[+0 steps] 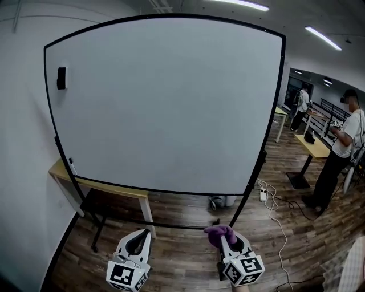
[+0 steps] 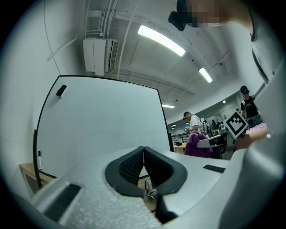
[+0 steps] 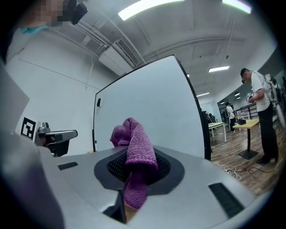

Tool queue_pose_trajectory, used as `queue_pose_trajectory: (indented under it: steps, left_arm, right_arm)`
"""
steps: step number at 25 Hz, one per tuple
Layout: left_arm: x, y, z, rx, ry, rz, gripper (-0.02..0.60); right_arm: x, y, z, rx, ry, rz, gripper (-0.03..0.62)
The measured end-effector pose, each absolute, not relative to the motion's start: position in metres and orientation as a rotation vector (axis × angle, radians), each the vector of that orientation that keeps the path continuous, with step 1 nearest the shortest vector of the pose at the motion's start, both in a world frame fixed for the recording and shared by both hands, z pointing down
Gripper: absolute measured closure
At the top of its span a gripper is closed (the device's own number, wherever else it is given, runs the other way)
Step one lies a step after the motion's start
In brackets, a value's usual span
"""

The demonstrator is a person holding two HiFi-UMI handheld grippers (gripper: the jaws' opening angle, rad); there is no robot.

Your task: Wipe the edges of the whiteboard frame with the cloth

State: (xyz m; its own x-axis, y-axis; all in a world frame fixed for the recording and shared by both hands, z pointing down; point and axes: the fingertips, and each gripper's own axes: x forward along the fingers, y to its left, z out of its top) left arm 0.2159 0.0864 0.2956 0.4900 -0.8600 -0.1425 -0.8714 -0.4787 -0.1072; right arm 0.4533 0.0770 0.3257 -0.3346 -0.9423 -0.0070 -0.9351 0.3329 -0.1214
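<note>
Both grippers sit at the bottom of our head view. We record the right gripper [image 1: 227, 242] clamped on a purple cloth [image 1: 219, 232], which is bunched above its jaws, below the whiteboard [image 1: 165, 102] and apart from its black frame [image 1: 171, 15]. Left gripper [image 1: 140, 239]: jaws pressed together, nothing between. A person [image 1: 342, 148] stands at far right.

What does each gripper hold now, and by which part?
The right gripper is shut on the purple cloth, pinched about its middle: a bunch stands past the jaw tips, a tail hangs behind them. The left gripper is shut, empty.
</note>
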Motion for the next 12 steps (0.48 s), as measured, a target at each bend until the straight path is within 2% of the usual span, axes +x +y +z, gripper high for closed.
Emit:
queue_pose_trajectory:
  steps: [12]
  left_arm:
    - [0.244,0.152,0.286,-2.501,1.603,0.105,0.565]
  right_arm:
    - [0.482,0.13,0.317,-1.636,2.585,-0.117,0.525]
